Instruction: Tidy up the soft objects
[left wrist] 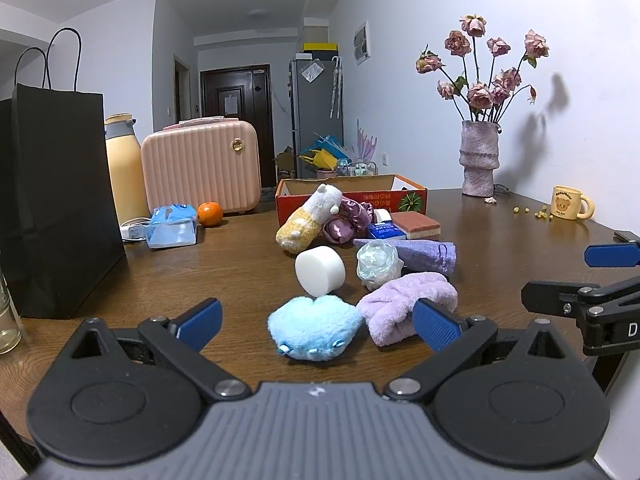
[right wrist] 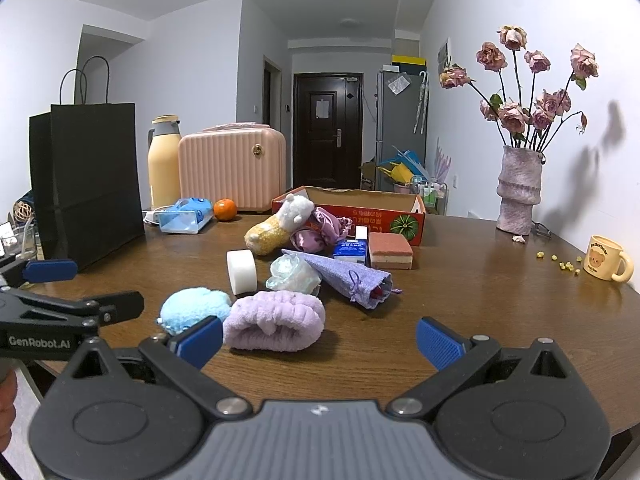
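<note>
Grippers both spread wide with nothing in them; the left gripper (left wrist: 316, 322) hangs low centre, right behind the blue plush (left wrist: 314, 326), with the lilac towel (left wrist: 404, 304) touching it on the right. Probably best to come straight in and pinch only the plush, then carry it to the box (left wrist: 352, 194) mid-frame. The right gripper (right wrist: 318, 338) faces that towel.

Home apartment: a wooden desk (right wrist: 460, 280) is sitting in a living space, with a hallway running behind it to a dark entry door (right wrist: 327, 136); a grey fridge (right wrist: 400, 128) is standing right of that door, a vase of dried roses (right wrist: 518, 192) resting on the desk.
</note>
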A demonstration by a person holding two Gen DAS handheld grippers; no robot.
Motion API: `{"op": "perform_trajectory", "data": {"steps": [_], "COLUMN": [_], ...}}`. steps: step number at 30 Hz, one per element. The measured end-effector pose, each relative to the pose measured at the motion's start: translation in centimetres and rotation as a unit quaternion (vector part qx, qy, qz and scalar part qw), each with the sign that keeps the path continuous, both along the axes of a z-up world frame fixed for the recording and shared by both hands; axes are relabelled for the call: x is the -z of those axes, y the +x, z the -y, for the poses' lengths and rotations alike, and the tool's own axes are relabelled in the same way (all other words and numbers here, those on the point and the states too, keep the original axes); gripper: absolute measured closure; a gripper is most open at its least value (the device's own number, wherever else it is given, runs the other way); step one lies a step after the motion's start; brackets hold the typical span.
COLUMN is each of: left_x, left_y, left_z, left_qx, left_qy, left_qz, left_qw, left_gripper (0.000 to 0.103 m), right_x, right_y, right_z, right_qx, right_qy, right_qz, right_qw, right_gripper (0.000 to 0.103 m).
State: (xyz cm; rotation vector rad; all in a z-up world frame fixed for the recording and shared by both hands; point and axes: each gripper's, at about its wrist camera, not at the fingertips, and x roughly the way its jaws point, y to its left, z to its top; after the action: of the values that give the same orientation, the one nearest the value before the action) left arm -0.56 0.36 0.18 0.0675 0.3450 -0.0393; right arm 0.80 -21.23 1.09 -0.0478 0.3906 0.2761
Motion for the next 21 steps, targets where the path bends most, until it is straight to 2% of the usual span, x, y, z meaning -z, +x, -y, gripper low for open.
{"op": "perform_trajectory", "data": {"steps": [21], "left_x": [0.10], "left_y": [-0.53], "left_z": [-0.77], "left_qx": [-0.002], "left_qy": [-0.005], "left_qz": [0.001], "left_qw": [1.0000], "left_gripper": [0.000], "right_x": [0.41], "right_y": [0.03], "right_z": [-0.92], "right_qx": [-0.002], "right_qy": [-0.007], "right_qz": [-0.001], "right_qw": [1.000], "right_gripper": [0.000]}}
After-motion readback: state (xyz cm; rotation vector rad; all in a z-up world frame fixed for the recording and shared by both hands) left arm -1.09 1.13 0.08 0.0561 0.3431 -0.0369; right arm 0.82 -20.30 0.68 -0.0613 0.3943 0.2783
